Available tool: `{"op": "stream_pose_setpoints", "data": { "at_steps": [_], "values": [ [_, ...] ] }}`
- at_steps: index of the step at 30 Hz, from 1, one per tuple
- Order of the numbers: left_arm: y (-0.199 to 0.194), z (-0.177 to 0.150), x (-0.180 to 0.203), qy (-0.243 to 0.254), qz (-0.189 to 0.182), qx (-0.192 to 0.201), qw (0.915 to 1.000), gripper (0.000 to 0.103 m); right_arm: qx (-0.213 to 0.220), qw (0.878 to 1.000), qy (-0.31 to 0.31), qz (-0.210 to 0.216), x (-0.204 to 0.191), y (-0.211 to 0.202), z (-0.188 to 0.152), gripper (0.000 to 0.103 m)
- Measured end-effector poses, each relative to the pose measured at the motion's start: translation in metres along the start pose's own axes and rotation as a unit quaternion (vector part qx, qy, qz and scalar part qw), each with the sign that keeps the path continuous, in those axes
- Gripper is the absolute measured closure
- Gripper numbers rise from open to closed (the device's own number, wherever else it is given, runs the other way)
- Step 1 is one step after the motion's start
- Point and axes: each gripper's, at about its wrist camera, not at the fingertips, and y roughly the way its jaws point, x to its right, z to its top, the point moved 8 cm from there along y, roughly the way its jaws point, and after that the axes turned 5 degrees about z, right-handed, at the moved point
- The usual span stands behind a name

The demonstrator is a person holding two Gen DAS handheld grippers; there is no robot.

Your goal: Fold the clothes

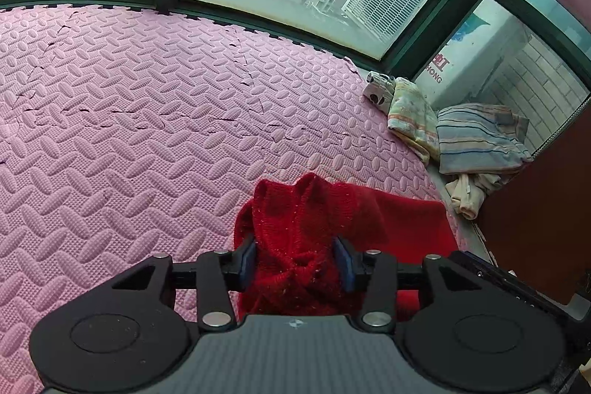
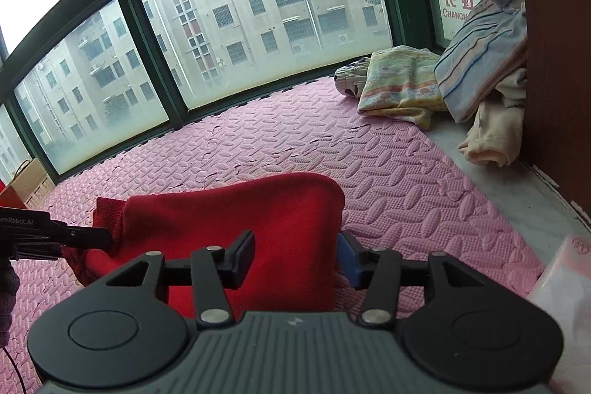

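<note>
A red knit sweater [image 1: 314, 216] lies on the pink foam mat [image 1: 129, 120]. In the left wrist view its bunched ribbed end fills the space between my left gripper's [image 1: 296, 259] blue pads [image 1: 249, 257], whose jaws stand wide apart. In the right wrist view the sweater [image 2: 240, 209] lies folded. My right gripper [image 2: 295, 259] stands over its near edge with jaws wide apart and the fabric between them. The left gripper [image 2: 85, 235] shows at the sweater's left end in the right wrist view.
Folded clothes lie at the mat's far right corner: a floral piece [image 2: 399, 84], a striped shirt [image 2: 480, 54], a cream garment [image 2: 495, 132]. A brown cabinet side [image 2: 554, 61] stands at the right. Windows [image 2: 258, 6] run behind the mat. A cardboard box [image 2: 29, 180] sits far left.
</note>
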Motion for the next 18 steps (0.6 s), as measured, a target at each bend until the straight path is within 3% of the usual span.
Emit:
{"op": "stream_pose_setpoints", "data": {
  "at_steps": [9, 18],
  "values": [
    [0.002, 0.004, -0.001, 0.015, 0.025, 0.008, 0.9996, 0.048, 0.004, 0.998, -0.056, 0.042, -0.052, -0.002, -0.01, 0.042],
    [-0.001, 0.0, -0.002, 0.023, 0.032, 0.007, 0.9992, 0.047, -0.004, 0.994, -0.091, 0.067, -0.098, 0.019, -0.029, 0.042]
  ]
}}
